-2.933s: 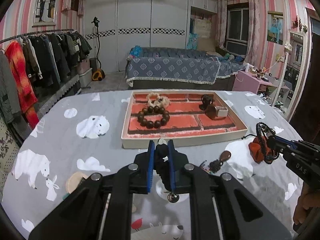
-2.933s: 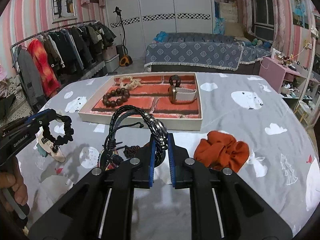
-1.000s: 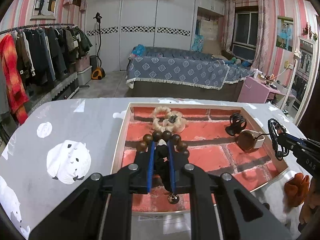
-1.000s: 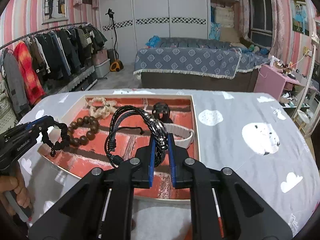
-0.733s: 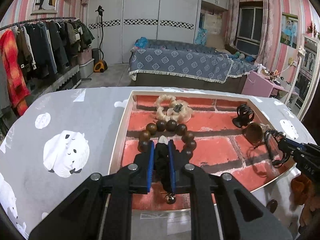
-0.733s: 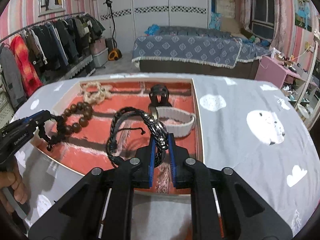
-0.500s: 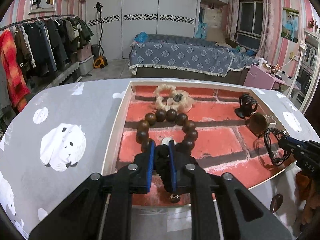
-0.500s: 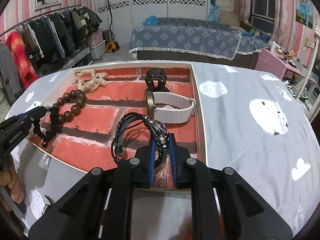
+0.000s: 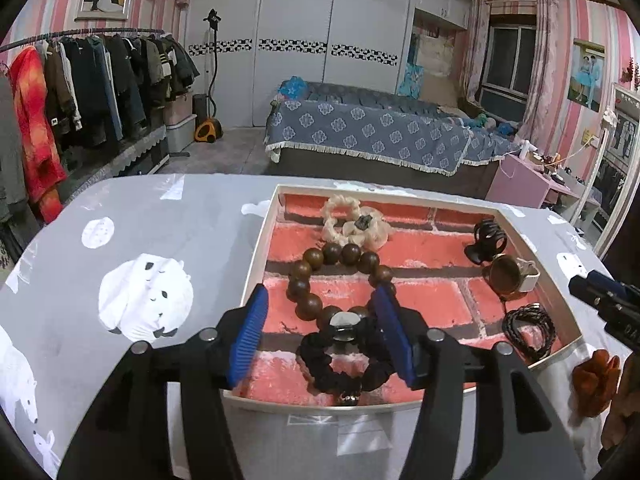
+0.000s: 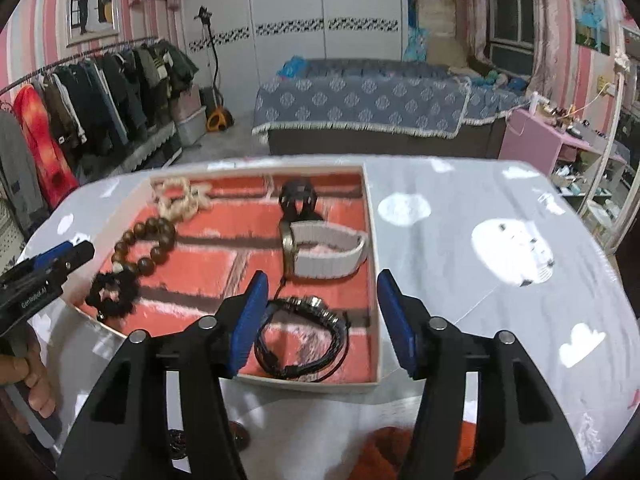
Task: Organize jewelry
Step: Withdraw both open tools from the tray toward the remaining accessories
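- The left gripper [image 9: 326, 334] stands wide, its blue pads [image 9: 251, 336] spread apart and gripping nothing; the black beaded bracelet [image 9: 346, 362] lies between them on the floor of the tray [image 9: 256, 264], touching neither pad as far as the view shows.
- Just ahead of that gripper, the brown wooden bead bracelet [image 9: 340, 280] rests in the tray, its near beads touching the black one; further ahead lies the cream braided bracelet [image 9: 352, 224].
- Ahead and to its right sit the black hair claw [image 9: 486, 240] and the watch [image 9: 510, 278] with a pale strap; nearer, at the tray's right corner, lies the black braided leather bracelet [image 9: 530, 330].
- The right gripper [image 10: 322, 320] is also wide and grips nothing; the braided leather bracelet [image 10: 300, 336] lies between its pads on the tray's red brick-print lining, beside the tray's right wall [image 10: 374, 264].
- Straight ahead of the right gripper lies the watch [image 10: 324, 254]; beyond it the hair claw [image 10: 298, 198].
- To its left the left gripper's tip [image 10: 60, 258] hovers near the tray's edge, beside the black beaded bracelet [image 10: 114, 294].
- An orange scrunchie [image 9: 592, 384] lies on the grey tablecloth [image 9: 120, 240], outside the tray and to the right of the left gripper.
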`<state>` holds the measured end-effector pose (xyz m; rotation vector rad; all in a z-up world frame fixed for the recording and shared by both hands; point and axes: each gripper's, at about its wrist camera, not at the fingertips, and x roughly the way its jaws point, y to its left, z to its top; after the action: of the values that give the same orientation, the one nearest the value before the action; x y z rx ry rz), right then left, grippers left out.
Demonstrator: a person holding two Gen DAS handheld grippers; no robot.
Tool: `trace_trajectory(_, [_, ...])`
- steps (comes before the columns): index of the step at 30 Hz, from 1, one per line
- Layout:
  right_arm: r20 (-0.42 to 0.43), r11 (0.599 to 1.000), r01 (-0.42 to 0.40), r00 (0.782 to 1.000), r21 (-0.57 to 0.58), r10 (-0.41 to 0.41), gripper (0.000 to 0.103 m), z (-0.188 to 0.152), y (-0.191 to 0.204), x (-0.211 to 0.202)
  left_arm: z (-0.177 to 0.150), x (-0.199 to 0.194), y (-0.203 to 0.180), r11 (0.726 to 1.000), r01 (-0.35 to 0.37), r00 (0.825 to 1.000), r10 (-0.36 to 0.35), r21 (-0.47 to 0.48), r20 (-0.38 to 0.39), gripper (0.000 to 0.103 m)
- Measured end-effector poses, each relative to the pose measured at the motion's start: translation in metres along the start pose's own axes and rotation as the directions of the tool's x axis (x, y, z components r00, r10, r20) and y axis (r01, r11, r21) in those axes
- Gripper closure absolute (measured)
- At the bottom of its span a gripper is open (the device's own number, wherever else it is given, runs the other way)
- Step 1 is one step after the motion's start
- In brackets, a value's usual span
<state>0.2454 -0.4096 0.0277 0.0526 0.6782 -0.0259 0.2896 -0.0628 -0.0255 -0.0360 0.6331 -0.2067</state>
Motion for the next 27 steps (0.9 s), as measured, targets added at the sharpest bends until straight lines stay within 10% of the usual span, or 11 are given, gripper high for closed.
trace_trajectory(15, [0.134, 0.999, 0.037, 0.990, 0.010, -0.038, 0.032, -0.015, -0.030, -0.113, -0.002, -0.157, 0.052, 0.991, -0.135, 0.976, 0.135, -0.015, 0.169, 0.037])
trace_trajectory(27, [0.020, 0.997, 0.043, 0.999, 0.056, -0.044, 0.026, -0.127, -0.048, -0.155, -0.127, -0.171, 0.082, 0.984, -0.164, 0.985, 0.159, -0.073, -0.067, 0.033])
